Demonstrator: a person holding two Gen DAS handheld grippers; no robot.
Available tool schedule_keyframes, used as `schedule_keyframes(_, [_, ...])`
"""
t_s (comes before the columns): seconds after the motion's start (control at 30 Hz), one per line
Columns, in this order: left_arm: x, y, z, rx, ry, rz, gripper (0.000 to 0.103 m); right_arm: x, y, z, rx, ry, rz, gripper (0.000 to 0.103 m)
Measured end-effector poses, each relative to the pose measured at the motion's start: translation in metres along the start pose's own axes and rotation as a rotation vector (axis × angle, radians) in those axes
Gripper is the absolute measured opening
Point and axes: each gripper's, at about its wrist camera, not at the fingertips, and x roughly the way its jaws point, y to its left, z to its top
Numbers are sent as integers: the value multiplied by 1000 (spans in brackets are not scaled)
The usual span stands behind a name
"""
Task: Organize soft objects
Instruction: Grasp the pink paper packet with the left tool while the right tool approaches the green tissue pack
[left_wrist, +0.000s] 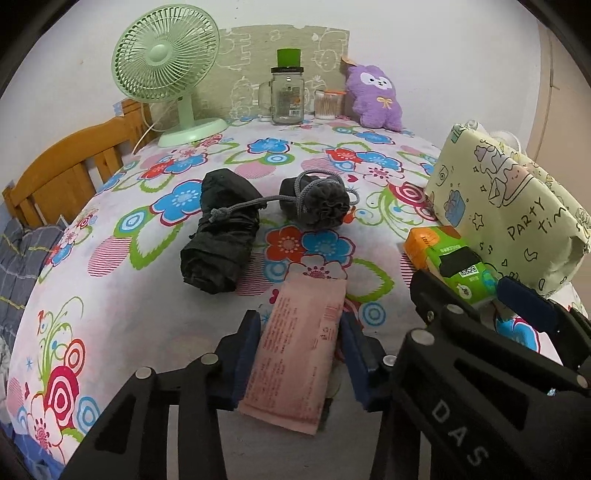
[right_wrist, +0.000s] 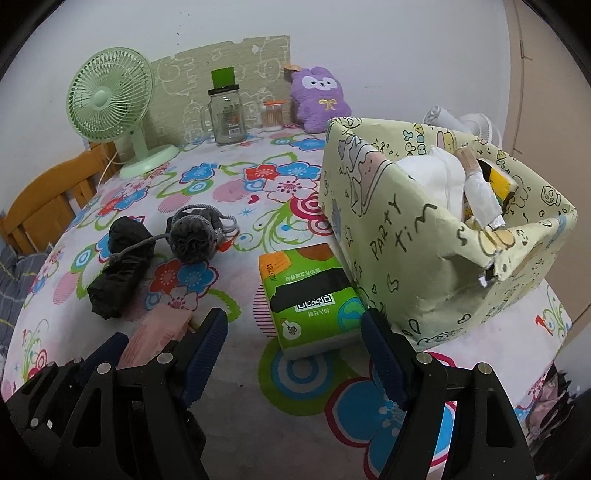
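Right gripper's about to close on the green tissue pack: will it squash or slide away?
The green tissue pack looks like soft film wrap, so it likely squashes somewhat. It lies flat against the yellow box, so probably won't roll. The right gripper straddles it, open.

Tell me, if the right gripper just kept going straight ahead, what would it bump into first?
Most likely the green tissue pack, lying right ahead between the open right gripper fingers. The yellow box stands just beside it.
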Motion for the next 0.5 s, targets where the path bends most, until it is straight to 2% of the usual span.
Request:
schedule_keyframes(0.33, [5, 17, 6, -31, 11, 23, 41, 6, 16, 7, -12, -4, 37, 78])
schedule_keyframes(0.5, [7, 17, 9, -18, 10, 21, 41, 1, 21, 11, -41, -61, -63, 78])
